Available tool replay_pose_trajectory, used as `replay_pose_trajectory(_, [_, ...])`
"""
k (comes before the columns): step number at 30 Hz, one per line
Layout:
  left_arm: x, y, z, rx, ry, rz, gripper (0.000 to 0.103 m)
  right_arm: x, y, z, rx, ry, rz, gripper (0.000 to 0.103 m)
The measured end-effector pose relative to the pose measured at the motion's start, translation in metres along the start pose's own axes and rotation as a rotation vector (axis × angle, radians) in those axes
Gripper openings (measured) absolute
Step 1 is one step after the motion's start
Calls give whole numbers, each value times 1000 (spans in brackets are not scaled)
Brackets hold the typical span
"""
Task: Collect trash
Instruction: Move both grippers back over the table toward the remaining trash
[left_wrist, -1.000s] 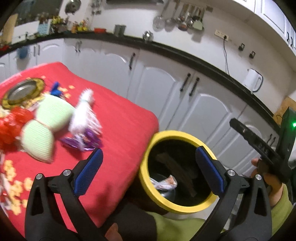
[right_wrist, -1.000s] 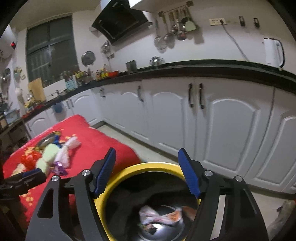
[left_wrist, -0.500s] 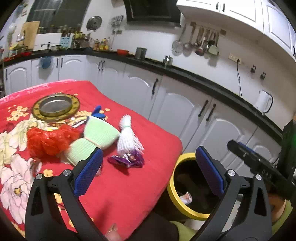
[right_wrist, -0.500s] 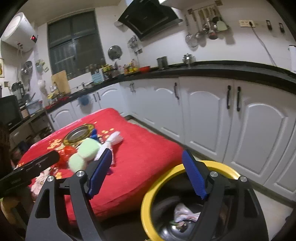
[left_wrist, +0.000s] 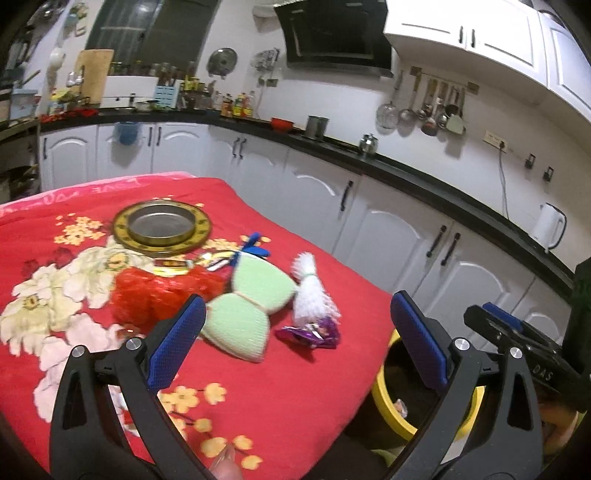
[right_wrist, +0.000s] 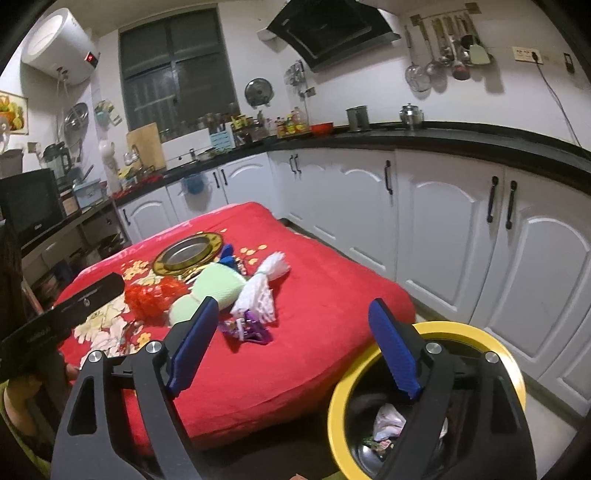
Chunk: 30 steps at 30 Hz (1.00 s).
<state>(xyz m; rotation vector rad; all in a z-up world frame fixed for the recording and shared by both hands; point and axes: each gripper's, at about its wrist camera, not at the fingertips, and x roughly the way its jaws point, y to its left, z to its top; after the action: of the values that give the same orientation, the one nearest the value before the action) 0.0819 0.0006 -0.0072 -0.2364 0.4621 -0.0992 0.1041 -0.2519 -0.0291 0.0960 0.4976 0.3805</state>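
Observation:
Trash lies on a red flowered cloth (left_wrist: 295, 373): a purple wrapper (left_wrist: 310, 332) (right_wrist: 245, 328), white foam net (left_wrist: 312, 291) (right_wrist: 262, 288), green foam net (left_wrist: 251, 302) (right_wrist: 210, 288) and red net (left_wrist: 155, 291) (right_wrist: 151, 297). A yellow-rimmed bin (right_wrist: 428, 328) (left_wrist: 384, 395) stands off the table's right edge with crumpled trash (right_wrist: 388, 424) inside. My left gripper (left_wrist: 295, 347) is open and empty, above the cloth near the wrapper. My right gripper (right_wrist: 291, 350) is open and empty, over the gap between the table edge and the bin.
A gold-rimmed metal plate (left_wrist: 162, 229) (right_wrist: 188, 253) and small blue items (left_wrist: 255, 247) lie farther back on the cloth. White cabinets (right_wrist: 443, 229) under a black counter run behind. A kettle (left_wrist: 550, 225) stands at the right.
Both grippers have pulled up and back from over the bin and turned toward the table. The trash on the cloth now sits ahead of them. Both stayed open.

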Motion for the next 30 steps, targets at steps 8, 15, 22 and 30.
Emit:
replay_pose_trajectory(8, [-4, 25, 7, -53, -30, 43, 92, 15, 30, 3, -62, 21, 52, 81])
replay_pose_trajectory(15, [-5, 46, 12, -102, -54, 67, 92, 29, 52, 2, -107, 53, 86, 82])
replay_pose_trajectory(22, [-5, 71, 15, -160, -73, 101, 92, 45, 67, -2, -141, 87, 89, 82])
replay_pose_trajectory(30, [-1, 99, 18, -213, -76, 132, 92, 67, 72, -2, -160, 123, 76, 82])
